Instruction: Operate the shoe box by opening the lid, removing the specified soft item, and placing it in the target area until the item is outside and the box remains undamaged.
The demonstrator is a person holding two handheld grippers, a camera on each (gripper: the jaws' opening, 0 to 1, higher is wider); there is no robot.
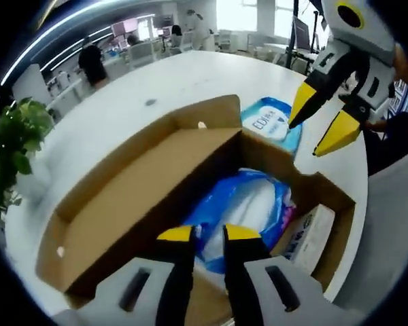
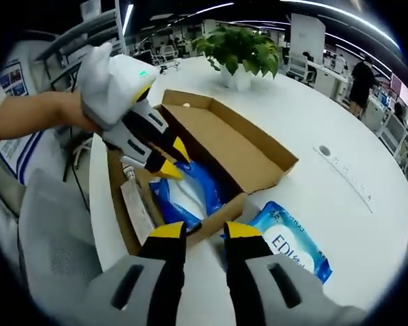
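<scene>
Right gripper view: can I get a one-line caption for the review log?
Left gripper reaches into the open cardboard shoe box over a blue soft pack; a second blue pack lies outside on the white table.

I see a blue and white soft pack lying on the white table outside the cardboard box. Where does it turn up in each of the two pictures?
Left gripper view: the blue and white soft pack lies upper right of centre, just beyond the box's far corner, under the other claw.
Right gripper view: it lies lower right, beside this view's own claw.
Shared landmark: the open brown cardboard shoe box, touching or nearly touching the pack.
</scene>
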